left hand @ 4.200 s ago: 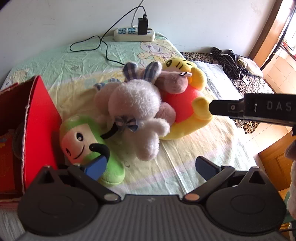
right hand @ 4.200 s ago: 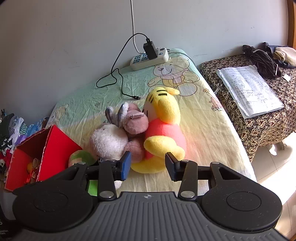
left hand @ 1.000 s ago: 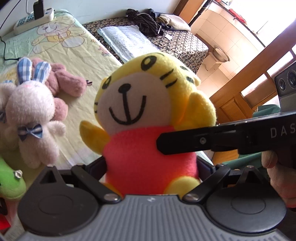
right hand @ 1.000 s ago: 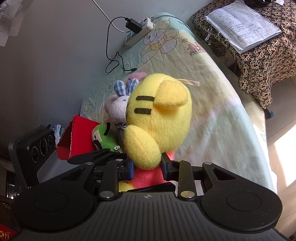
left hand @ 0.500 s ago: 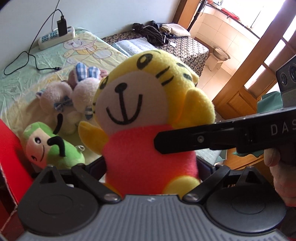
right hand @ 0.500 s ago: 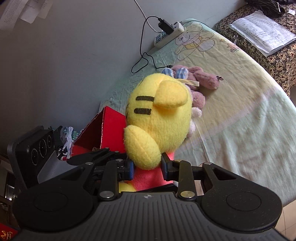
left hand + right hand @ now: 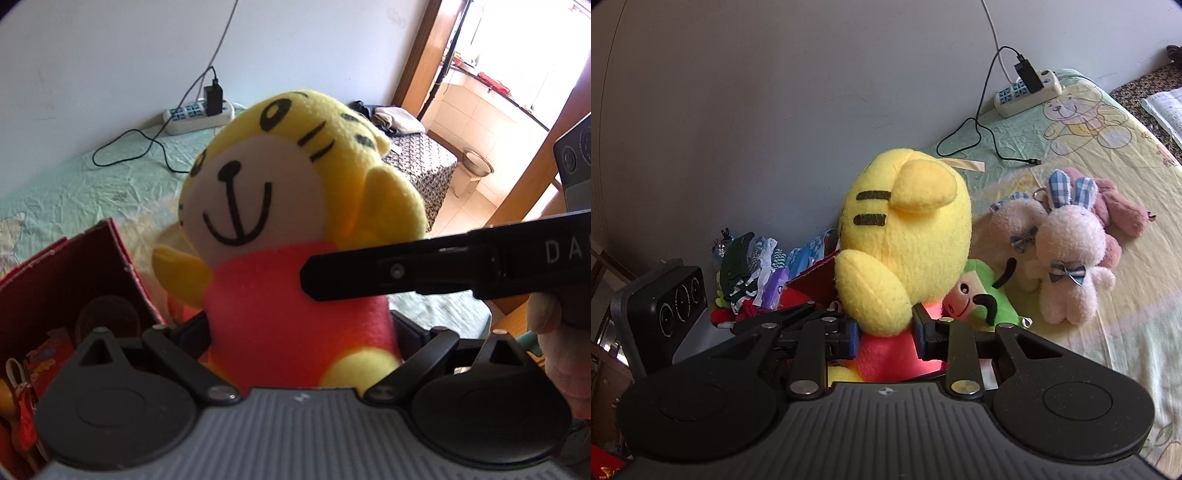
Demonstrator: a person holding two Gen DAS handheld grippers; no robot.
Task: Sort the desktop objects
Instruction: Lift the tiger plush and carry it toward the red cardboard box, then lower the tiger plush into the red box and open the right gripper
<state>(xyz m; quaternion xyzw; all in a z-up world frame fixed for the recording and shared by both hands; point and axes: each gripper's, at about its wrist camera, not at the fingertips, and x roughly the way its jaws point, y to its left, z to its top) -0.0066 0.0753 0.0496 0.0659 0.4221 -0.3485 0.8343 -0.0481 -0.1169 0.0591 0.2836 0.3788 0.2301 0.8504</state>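
Observation:
A yellow tiger plush (image 7: pixel 280 206) in a red shirt hangs in the air, held by both grippers. My left gripper (image 7: pixel 299 332) is shut on its red body from both sides. My right gripper (image 7: pixel 884 338) is shut on the same body just under the plush's arm, behind the yellow head (image 7: pixel 908 236). One right finger (image 7: pixel 406 271) crosses the plush's chest in the left wrist view. An open red box (image 7: pixel 74 280) with small items inside stands directly left of and below the plush.
A green plush (image 7: pixel 975 295), a white bunny (image 7: pixel 1067 258), a second bunny (image 7: pixel 1015 229) and a mauve plush (image 7: pixel 1115 210) lie on the bedsheet. A power strip (image 7: pixel 1027 92) with a black cable sits by the wall. Folded clothes (image 7: pixel 757 269) are piled beyond the box. A hand (image 7: pixel 546 321) holds the right gripper.
Both grippers have carried the tiger plush left, away from the other plush toys, so that the red box now sits right beside it. Both grips are unchanged.

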